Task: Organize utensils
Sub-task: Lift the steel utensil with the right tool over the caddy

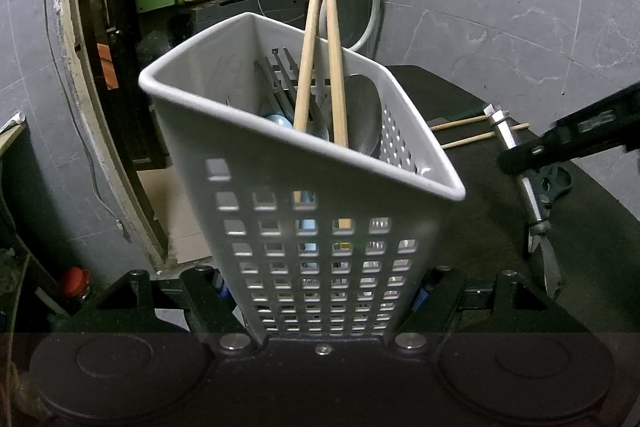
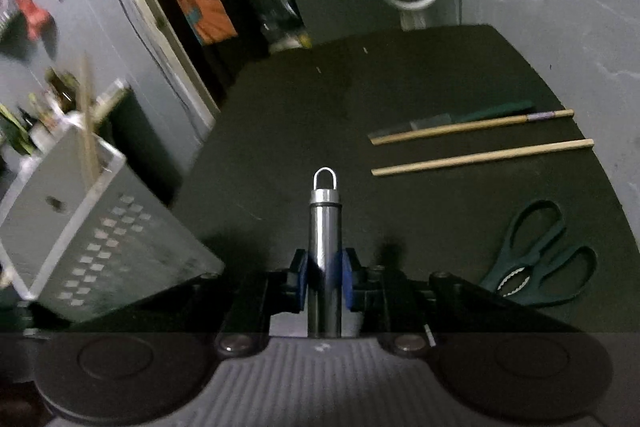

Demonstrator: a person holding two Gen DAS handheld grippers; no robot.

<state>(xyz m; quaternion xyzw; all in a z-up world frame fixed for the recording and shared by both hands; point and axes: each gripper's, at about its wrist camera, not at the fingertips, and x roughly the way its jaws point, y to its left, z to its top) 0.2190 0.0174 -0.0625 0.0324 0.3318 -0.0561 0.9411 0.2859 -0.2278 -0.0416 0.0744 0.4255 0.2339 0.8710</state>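
Left claw (image 1: pixel 320 291) pinches the perforated white plastic caddy (image 1: pixel 304 163) at frame centre — tilted, holding wooden chopsticks (image 1: pixel 320 59). Right claw (image 2: pixel 325 277) clamps a smooth metal cylindrical handle (image 2: pixel 324 247), ring-tipped.

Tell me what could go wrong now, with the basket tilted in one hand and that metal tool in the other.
1. The basket is held tilted by the left tongs, and its two chopsticks stick far above the rim, so they could slide out.
2. The right tongs pinch a smooth metal handle that may slip or swivel.
3. Dropping it in could knock the chopsticks or jam against the spoon.
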